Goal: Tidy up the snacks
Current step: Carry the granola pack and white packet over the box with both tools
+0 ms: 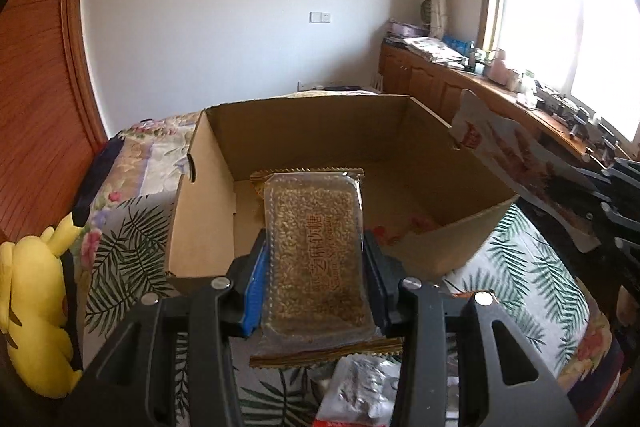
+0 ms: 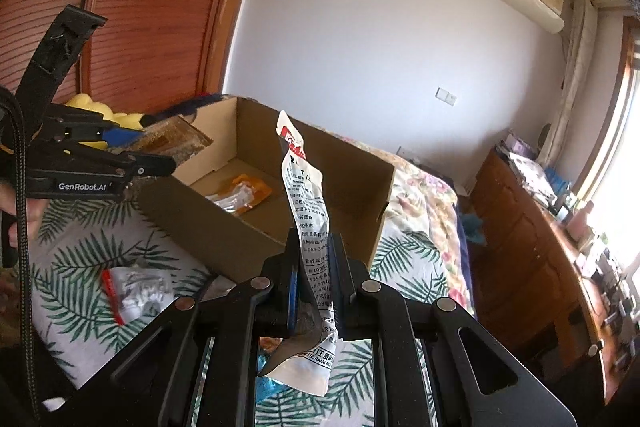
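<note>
My left gripper (image 1: 314, 255) is shut on a clear packet of sesame candy (image 1: 316, 247) with gold ends, held over the near edge of an open cardboard box (image 1: 208, 195). My right gripper (image 2: 314, 255) is shut on a white snack pouch (image 2: 308, 211) with a red top, held upright just in front of the box (image 2: 348, 167). That pouch shows at the right of the left wrist view (image 1: 516, 155). An orange and clear packet (image 2: 242, 193) lies inside the box. The left gripper with its candy shows at the left of the right wrist view (image 2: 160, 151).
The box stands on a bed with a leaf-print cover (image 2: 80, 259). A silver and red snack packet (image 2: 134, 293) lies on the cover, also in the left wrist view (image 1: 360, 387). A yellow plush toy (image 1: 36, 307) sits at the left. A wooden cabinet (image 2: 532, 247) with clutter runs under the window.
</note>
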### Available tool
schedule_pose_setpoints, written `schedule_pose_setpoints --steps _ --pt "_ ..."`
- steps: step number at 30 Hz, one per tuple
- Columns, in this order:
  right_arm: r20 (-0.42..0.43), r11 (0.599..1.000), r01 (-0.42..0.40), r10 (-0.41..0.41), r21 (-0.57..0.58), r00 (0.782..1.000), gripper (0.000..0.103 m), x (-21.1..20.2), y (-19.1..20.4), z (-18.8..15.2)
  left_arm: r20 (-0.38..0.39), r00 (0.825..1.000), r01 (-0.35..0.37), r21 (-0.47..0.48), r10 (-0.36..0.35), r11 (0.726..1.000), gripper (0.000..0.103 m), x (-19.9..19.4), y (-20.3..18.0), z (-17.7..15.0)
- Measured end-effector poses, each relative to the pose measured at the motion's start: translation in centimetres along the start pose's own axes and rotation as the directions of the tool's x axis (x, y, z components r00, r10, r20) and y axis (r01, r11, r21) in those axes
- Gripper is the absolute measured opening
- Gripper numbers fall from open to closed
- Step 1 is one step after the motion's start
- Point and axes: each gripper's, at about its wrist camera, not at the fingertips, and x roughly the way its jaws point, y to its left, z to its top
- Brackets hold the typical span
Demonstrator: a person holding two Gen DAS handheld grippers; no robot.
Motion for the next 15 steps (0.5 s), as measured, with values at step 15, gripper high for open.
schedule_pose_setpoints --steps 15 --pt "-0.052 0.998 -0.029 0.032 0.050 0.998 0.011 4.3 -0.5 1.2 -0.015 1.000 -0.027 -0.002 0.027 1.000 0.043 2.4 0.0 1.4"
